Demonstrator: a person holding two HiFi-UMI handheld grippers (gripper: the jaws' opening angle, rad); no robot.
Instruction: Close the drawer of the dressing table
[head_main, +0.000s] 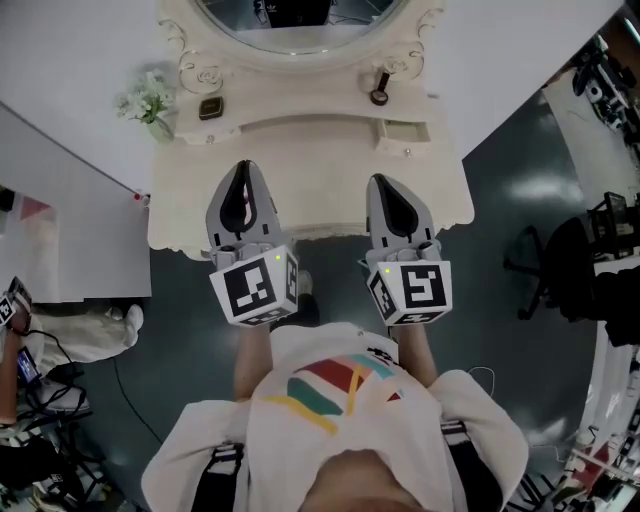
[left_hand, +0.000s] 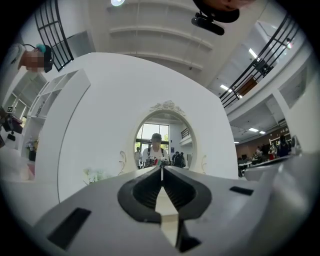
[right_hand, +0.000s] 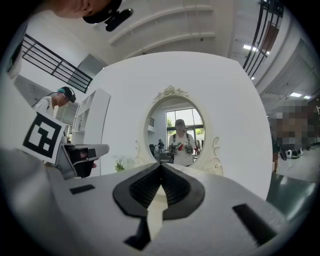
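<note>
The cream dressing table (head_main: 320, 205) stands against the wall, with its oval mirror (head_main: 300, 35) at the back. Over its front half hang the left gripper (head_main: 243, 168) and the right gripper (head_main: 386, 182) — each claw pinched together on nothing. The small drawer (head_main: 405, 132) at back right stands pulled out, its pale inside showing. At back left, a vase (head_main: 160, 128) holds white flowers (head_main: 145, 100).

The head view looks steeply down on the dressing table (head_main: 310, 160); both gripper views face its mirror (left_hand: 162, 140) level.
</note>
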